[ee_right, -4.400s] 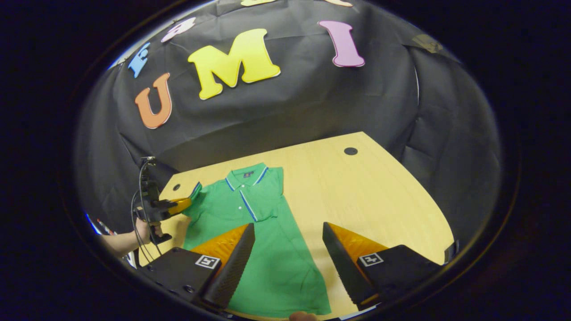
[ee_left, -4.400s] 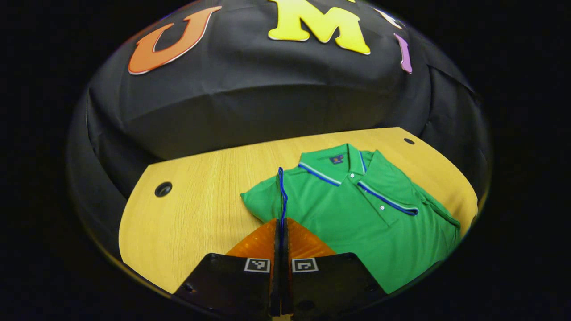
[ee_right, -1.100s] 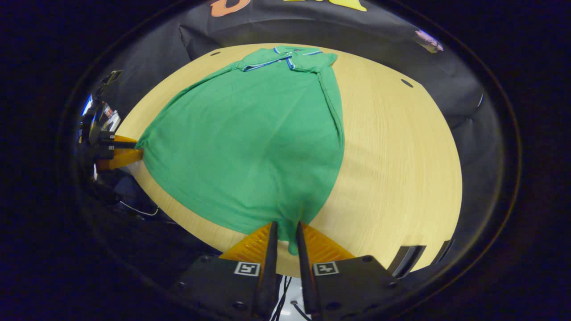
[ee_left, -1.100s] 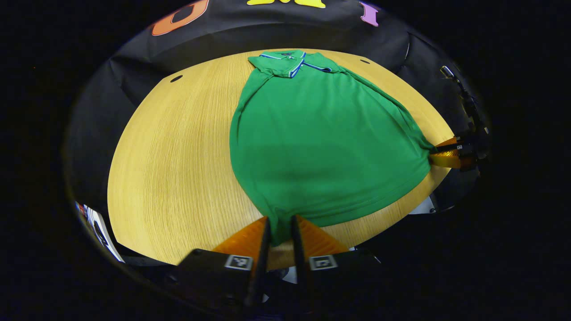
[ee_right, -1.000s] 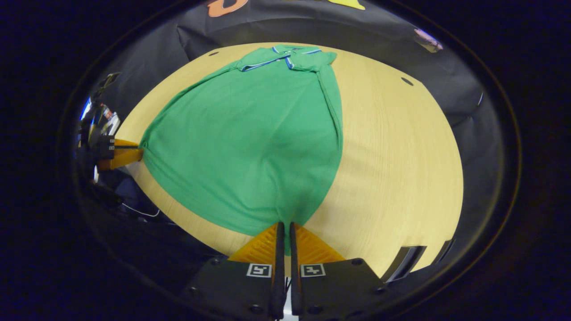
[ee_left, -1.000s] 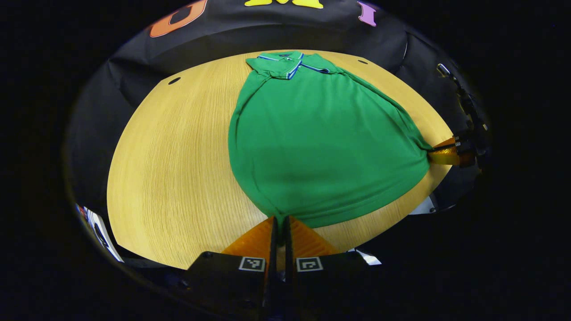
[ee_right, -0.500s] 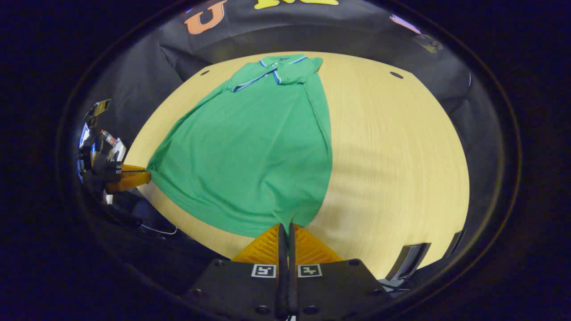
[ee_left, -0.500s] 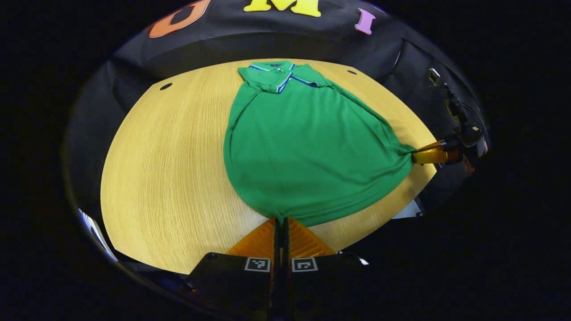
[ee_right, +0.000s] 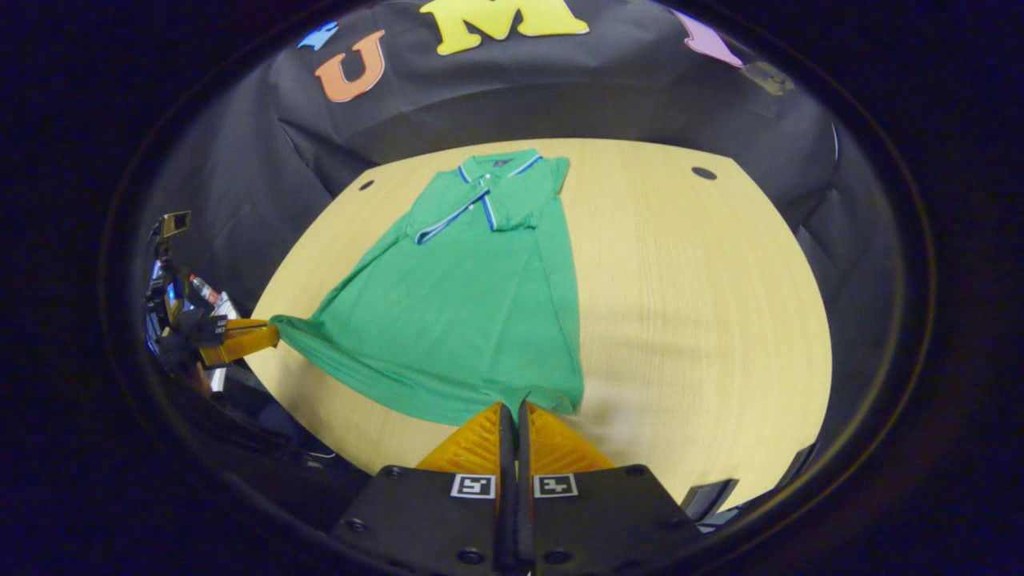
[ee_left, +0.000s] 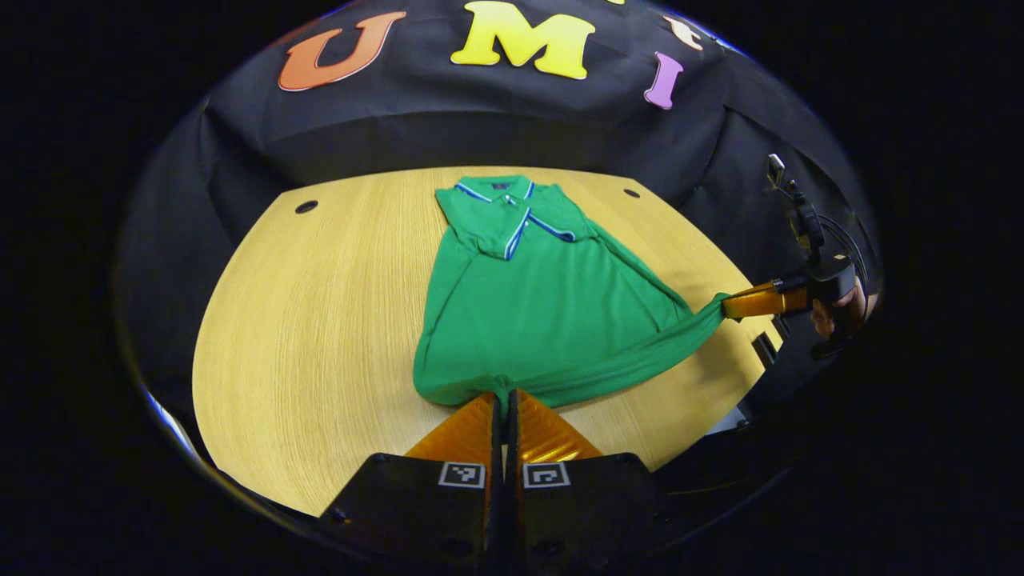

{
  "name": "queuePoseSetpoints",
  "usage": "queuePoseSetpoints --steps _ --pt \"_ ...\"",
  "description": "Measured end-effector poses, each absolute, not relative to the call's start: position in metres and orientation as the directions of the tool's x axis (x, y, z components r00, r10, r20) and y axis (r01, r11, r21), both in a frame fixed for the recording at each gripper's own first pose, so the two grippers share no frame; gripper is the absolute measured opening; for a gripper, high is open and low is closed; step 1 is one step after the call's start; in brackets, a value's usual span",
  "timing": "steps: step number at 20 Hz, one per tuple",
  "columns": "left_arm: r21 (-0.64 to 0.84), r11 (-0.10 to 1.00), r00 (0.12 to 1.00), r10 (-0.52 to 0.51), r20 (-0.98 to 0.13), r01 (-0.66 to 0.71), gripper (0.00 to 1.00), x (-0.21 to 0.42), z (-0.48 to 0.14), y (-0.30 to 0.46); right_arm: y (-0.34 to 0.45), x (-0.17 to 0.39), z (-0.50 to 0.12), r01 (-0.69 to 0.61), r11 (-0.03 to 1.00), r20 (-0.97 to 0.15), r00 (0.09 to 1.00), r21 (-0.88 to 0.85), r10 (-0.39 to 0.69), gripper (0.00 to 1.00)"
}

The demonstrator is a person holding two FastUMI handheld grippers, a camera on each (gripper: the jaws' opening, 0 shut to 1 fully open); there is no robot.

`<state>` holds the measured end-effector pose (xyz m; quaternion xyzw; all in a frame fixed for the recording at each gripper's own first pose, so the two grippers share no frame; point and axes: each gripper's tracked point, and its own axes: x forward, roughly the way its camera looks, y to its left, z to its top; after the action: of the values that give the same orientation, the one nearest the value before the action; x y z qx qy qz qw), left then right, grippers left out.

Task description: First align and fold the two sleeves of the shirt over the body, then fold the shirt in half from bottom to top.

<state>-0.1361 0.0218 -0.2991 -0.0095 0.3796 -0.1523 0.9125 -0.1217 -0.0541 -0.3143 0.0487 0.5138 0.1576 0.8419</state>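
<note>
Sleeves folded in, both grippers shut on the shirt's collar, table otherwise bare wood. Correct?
Not the collar. Both grippers are shut on the shirt's bottom hem: the left gripper and the right gripper each pinch a hem corner, as each gripper's own view shows. The collar lies untouched at the far end of the shirt. The rest stands.

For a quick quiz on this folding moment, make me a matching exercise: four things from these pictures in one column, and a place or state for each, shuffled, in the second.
Column one:
1. left gripper
2. right gripper
3. polo shirt collar
4. wooden table

Column two:
A. lies at the far end of the green polo shirt, toward the booth wall
B. shut on the hem corner at the shirt's left side
C. carries the shirt, with small dark round holes near its far corners
D. shut on the hem corner at the shirt's right side

Pairs: 1-B, 2-D, 3-A, 4-C
</note>
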Motion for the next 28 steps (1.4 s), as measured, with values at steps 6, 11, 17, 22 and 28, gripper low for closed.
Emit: queuePoseSetpoints --steps 6,11,17,22,28 --pt "-0.145 0.947 0.742 -0.314 -0.593 0.285 0.04 -0.071 -0.254 0.017 -0.045 -0.036 -0.265 -0.215 0.940 -0.776 0.531 0.265 0.340 0.02" --pt "-0.153 0.950 0.787 -0.312 -0.532 0.273 0.04 -0.005 -0.224 0.024 -0.043 0.040 -0.238 -0.227 0.942 -0.722 0.606 0.247 0.335 0.05" --pt "-0.160 0.948 0.811 -0.318 -0.491 0.275 0.03 0.084 -0.208 0.032 -0.039 0.128 -0.229 -0.210 0.947 -0.672 0.667 0.245 0.322 0.02" --pt "-0.158 0.946 0.824 -0.323 -0.465 0.281 0.03 0.167 -0.217 0.031 -0.030 0.207 -0.245 -0.192 0.951 -0.641 0.704 0.242 0.305 0.00" --pt "-0.111 0.957 0.847 -0.288 -0.446 0.267 0.03 0.248 -0.251 0.040 -0.021 0.281 -0.292 -0.178 0.964 -0.624 0.735 0.199 0.265 0.02"
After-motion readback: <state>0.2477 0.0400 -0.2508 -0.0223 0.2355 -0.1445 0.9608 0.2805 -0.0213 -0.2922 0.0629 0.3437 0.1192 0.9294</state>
